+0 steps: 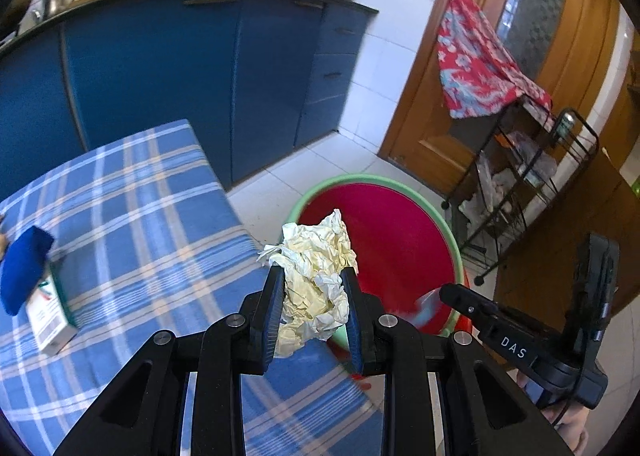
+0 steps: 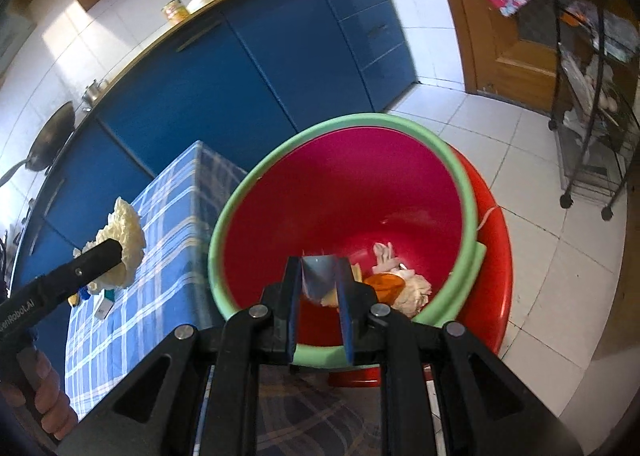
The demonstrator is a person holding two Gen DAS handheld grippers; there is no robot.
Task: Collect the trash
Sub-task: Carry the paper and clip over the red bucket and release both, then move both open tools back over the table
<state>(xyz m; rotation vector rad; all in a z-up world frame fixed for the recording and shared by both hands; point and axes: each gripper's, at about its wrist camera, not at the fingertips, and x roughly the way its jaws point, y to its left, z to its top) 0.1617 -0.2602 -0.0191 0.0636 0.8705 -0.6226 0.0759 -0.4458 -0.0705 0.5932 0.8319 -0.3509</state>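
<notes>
Jaws clamped: your left gripper (image 1: 314, 276) pinches crumpled paper (image 1: 316, 288); your right gripper (image 2: 319, 266) pinches a grey scrap (image 2: 318, 276), red bin (image 2: 360, 192) ahead.

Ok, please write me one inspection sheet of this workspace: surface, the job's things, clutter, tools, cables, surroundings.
Surface: table with blue plaid cloth, beside the basin.
Job's things: crumpled paper wad in the left tool; small grey-blue scrap in the right tool; red basin with green rim on the floor, already holding paper and orange scraps.
Clutter: small carton and blue pouch on the cloth.
Grippers: left tool shut on the wad, at the table's edge by the basin's rim; right tool shut on the scrap, over the basin.
Cables: nothing seen.
Surroundings: blue cabinets, wooden door, black wire rack with red floral cloth.
</notes>
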